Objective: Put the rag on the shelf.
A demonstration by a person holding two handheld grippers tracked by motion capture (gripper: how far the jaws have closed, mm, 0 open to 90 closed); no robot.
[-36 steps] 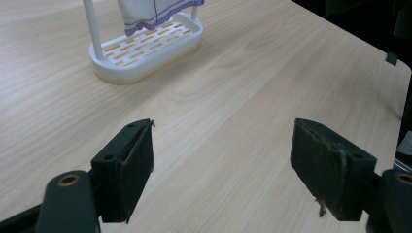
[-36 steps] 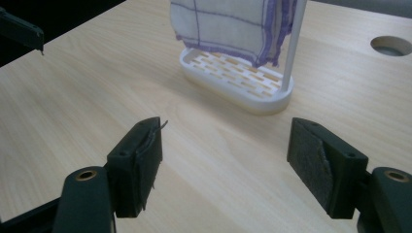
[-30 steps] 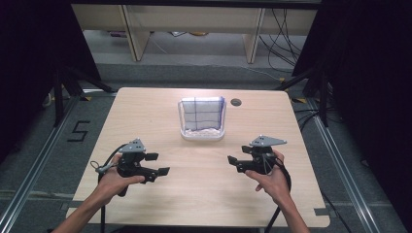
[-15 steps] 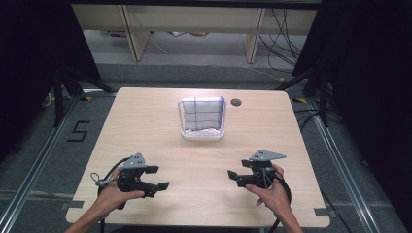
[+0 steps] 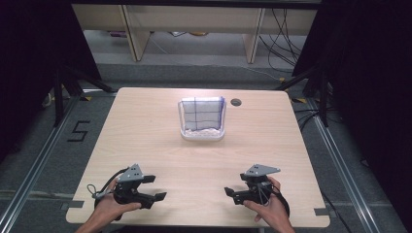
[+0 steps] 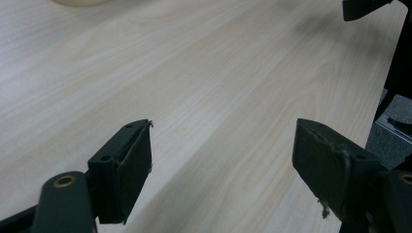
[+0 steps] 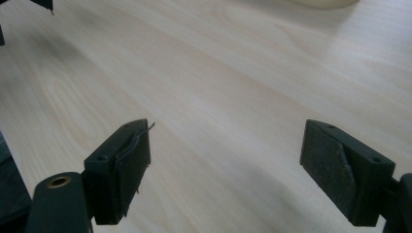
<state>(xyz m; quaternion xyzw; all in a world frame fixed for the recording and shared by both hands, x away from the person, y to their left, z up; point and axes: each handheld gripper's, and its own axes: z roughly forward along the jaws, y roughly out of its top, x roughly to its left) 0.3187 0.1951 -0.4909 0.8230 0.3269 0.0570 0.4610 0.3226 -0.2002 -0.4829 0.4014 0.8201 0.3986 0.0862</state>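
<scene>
A clear tub (image 5: pixel 202 135) lined with a white cloth with a blue check (image 5: pixel 201 116) stands at the table's far middle. Its pale rim shows at the top edge of the left gripper view (image 6: pixel 80 2) and of the right gripper view (image 7: pixel 325 3). My left gripper (image 5: pixel 154 187) (image 6: pixel 223 127) hovers low over the near left of the table, open, with bare wood between its pads. My right gripper (image 5: pixel 234 184) (image 7: pixel 226 125) sits low at the near right. Its jaws have just been opening and stand wide with nothing between them. The two grippers point toward each other.
The light wooden table (image 5: pixel 145 126) has a round cable hole (image 5: pixel 236 102) right of the tub. Both hands are close to the table's near edge (image 5: pixel 194 226). Black stand legs (image 5: pixel 63 90) flank the table, and a "5" is marked on the floor (image 5: pixel 79 131) at the left.
Both hands have drawn back toward the near edge of the table and sunk lower. The tub has not moved.
</scene>
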